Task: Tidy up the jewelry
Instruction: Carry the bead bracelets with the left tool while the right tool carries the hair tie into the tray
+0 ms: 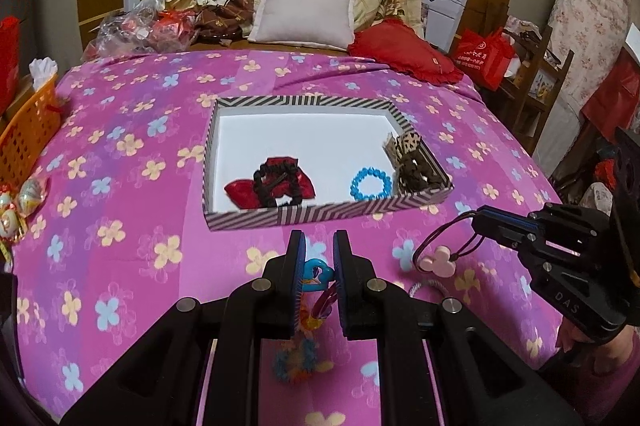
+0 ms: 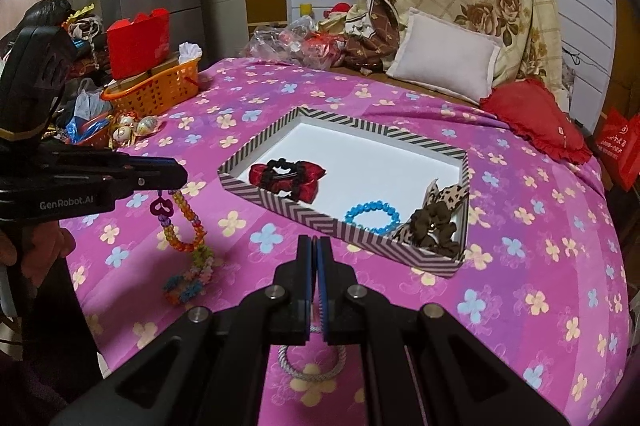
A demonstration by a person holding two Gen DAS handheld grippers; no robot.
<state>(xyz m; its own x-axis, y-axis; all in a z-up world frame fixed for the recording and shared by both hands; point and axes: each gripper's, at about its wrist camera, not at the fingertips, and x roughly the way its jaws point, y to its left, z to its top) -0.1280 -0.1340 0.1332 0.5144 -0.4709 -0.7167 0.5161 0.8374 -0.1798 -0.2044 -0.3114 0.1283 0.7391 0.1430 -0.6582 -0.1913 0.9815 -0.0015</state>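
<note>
Left gripper (image 1: 319,276): fingers clamped on the colourful plastic bead strand with a blue heart charm (image 1: 316,272). The heart sits between the pads. The beads hang below the fingertips, and the fuzzy lower end appears to rest on the pink flowered bedspread (image 1: 120,161).

The shallow zigzag-striped cardboard tray (image 1: 248,216) lies just ahead of these fingers. It holds a red-and-black bow clip (image 1: 276,183), a blue beaded bracelet (image 1: 371,184) and a brown leopard-print scrunchie bundle (image 1: 414,167).

Right gripper (image 2: 316,268): pads pressed together, apparently on the dark cord of a pale pink mouse-head charm (image 1: 436,259), which dangles off its fingertips. A grey twisted cord ring (image 2: 312,358) lies beneath them.

Assessment: both pieces appear bound for the tray. Recommend lifting each clear of the near wall before advancing. Release over the bare white floor beyond the bow, not onto pieces already placed. Trailing beads may snag the rim.
</note>
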